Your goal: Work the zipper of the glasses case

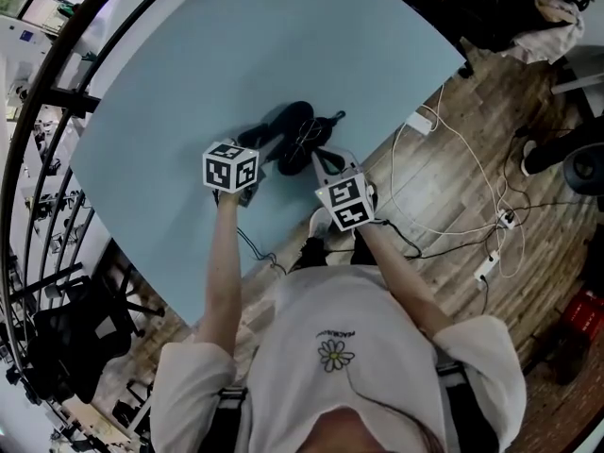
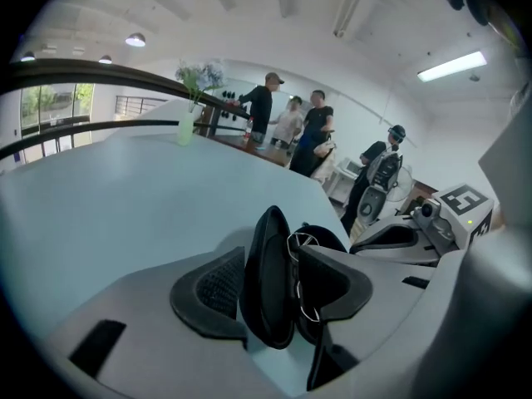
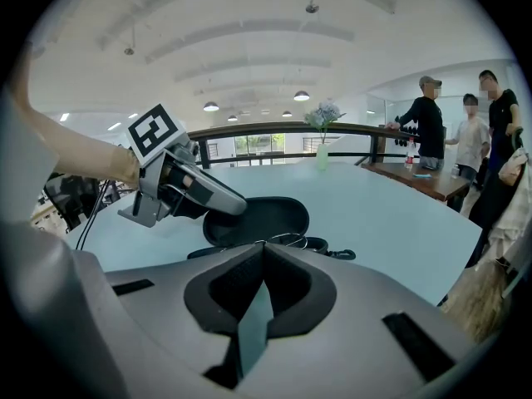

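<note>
A black glasses case (image 1: 294,132) lies open on the light blue table (image 1: 179,74), with wire-framed glasses (image 3: 287,241) in its lower half. The raised half (image 2: 266,281) stands edge-on between the jaws of my left gripper (image 2: 270,293). Both pads sit against it, one on each side. In the right gripper view the left gripper's finger (image 3: 208,204) lies over the left end of that half (image 3: 262,219). My right gripper (image 3: 263,254) is shut and empty, just short of the case's near rim. A black strap with a clip (image 3: 339,254) trails off to the right.
A green vase (image 2: 185,127) stands at the table's far edge. Several people (image 2: 291,127) stand beyond it by a dark table. The table's right edge is close to the case, with cables and power strips (image 1: 486,267) on the wooden floor below.
</note>
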Demonstrator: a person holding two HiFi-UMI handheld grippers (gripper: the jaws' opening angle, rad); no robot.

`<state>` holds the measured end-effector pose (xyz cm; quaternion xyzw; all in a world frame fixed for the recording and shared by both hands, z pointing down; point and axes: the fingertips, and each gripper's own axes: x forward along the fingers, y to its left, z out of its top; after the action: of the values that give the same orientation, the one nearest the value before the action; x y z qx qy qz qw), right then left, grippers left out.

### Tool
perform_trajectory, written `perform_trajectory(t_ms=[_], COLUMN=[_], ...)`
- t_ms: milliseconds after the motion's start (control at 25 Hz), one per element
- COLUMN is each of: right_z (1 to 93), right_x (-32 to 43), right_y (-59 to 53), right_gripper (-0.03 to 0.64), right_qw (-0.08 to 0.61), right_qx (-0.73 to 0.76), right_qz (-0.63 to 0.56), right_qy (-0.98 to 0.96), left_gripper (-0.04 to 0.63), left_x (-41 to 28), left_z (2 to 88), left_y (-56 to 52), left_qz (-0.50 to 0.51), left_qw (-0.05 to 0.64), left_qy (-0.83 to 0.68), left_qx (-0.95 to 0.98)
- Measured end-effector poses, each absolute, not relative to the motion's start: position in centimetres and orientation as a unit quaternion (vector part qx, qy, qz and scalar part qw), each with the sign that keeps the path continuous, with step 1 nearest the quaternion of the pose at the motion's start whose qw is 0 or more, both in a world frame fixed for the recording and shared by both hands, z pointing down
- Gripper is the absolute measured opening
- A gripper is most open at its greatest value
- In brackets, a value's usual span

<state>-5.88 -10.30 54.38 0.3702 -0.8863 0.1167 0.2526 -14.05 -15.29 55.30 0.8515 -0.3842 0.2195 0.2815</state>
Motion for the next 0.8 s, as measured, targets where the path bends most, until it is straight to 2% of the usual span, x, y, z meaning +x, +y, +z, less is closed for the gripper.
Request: perform_trajectory(t_ms=[240, 600, 800], right_z=[54.3, 55.3, 56.2], right_x=[-5.9, -5.1, -2.8], right_y=[-10.4, -9.7, -9.6], right_gripper=[0.008, 0.008, 0.008], right_qw=[0.249, 0.247, 0.292], right_qx=[0.369, 0.373, 0.366], right_qz=[0.119, 0.142, 0.098], right_qy=[-0.887, -0.883, -0.878], left_gripper=[0.213, 0.202, 0.198], left_x=[-11.7, -6.5, -4.7], left_z=[51.9, 51.8, 53.3], left_y=[-12.8, -7.7, -6.6], left_qz=[0.207, 0.207, 0.248], left_qw=[0.241, 0.247, 0.234], left_qy=[-0.368, -0.306, -0.282], left_qx=[0.874, 0.895, 0.897])
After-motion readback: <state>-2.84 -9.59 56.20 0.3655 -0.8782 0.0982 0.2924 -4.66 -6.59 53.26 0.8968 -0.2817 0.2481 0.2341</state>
